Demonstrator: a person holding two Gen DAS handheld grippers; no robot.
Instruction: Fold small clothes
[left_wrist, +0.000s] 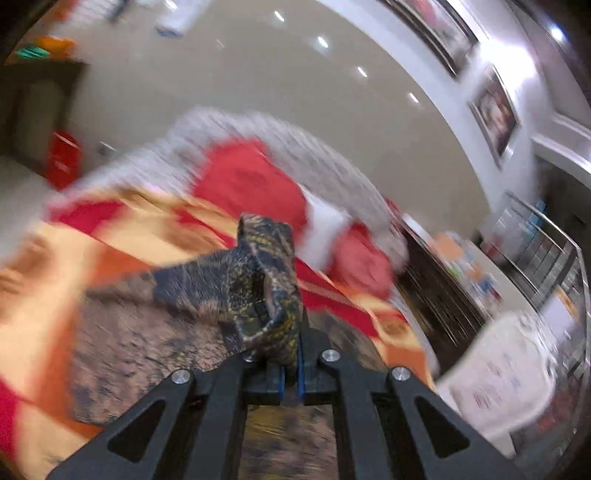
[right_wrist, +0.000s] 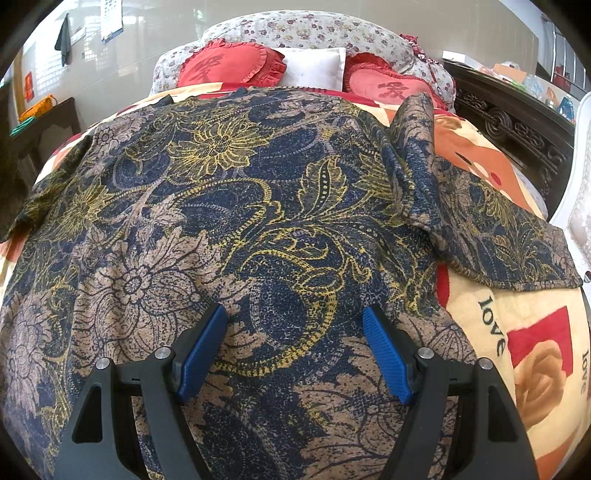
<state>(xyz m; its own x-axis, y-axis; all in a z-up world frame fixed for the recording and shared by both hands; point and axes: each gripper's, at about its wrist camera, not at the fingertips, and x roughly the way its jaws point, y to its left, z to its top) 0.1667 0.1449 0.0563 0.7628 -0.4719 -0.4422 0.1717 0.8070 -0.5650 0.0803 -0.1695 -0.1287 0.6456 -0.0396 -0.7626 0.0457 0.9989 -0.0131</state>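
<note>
The floral garment (right_wrist: 229, 206) is spread across the bed (right_wrist: 524, 332); a bunched fold, apparently its edge, is clamped in the left tool (left_wrist: 291, 369). The right tool (right_wrist: 295, 347) is held wide at 6 o'clock

One patterned garment (right_wrist: 229, 206), two red heart cushions (right_wrist: 229, 64), one white pillow (right_wrist: 314, 68), two claws (right_wrist: 295, 350).

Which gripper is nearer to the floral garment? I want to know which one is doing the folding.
Left. The left gripper has its jaws shut on a bunched piece of the floral garment. The right gripper hangs over the spread cloth, jaws open, gripping nothing.
</note>
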